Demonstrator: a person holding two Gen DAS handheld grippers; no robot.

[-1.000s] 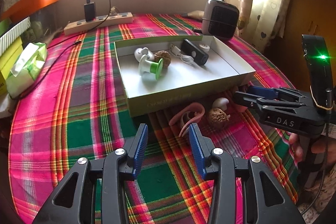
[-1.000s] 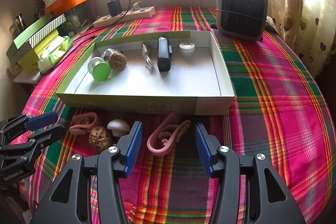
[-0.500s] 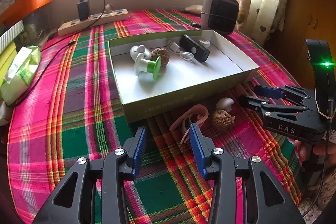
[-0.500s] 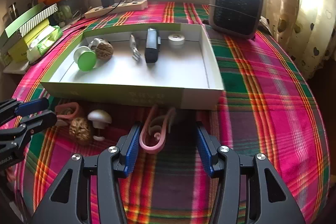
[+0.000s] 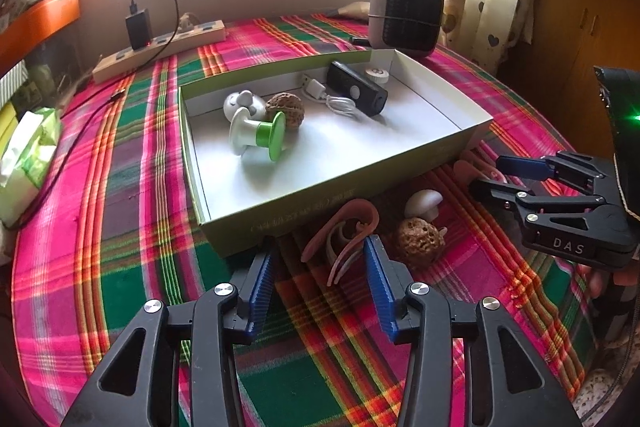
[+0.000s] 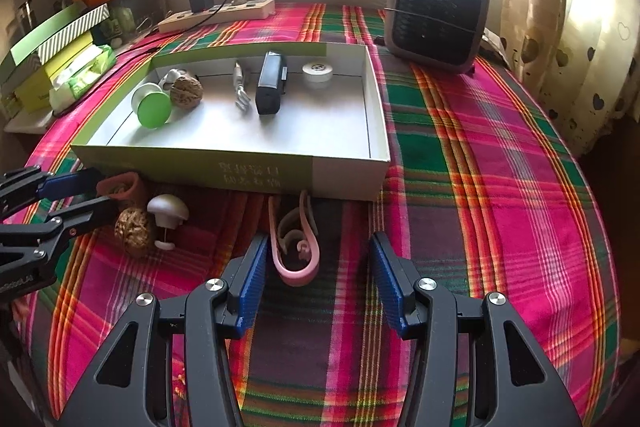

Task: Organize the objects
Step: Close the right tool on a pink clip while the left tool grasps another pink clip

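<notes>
Left gripper (image 5: pixel 318 267): jaws just widened, spread, nothing pinched; pink clip (image 5: pixel 340 231) lies just beyond its tips. Right gripper (image 6: pixel 316 267): spread over another pink clip (image 6: pixel 294 247), pads clear of it. Lower centre: walnut (image 5: pixel 418 243), white mushroom (image 5: pixel 424 203) against the box (image 5: pixel 320 203). Upper frame: heater (image 5: pixel 406 13), power strip (image 5: pixel 160 47). A third pink item (image 6: pixel 122 187), partly hidden behind the left gripper, unidentifiable.

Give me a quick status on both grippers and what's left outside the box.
Left gripper open, jaws just widened around a pink hook. Right gripper open over another pink hook. Walnut, white mushroom outside box.
</notes>
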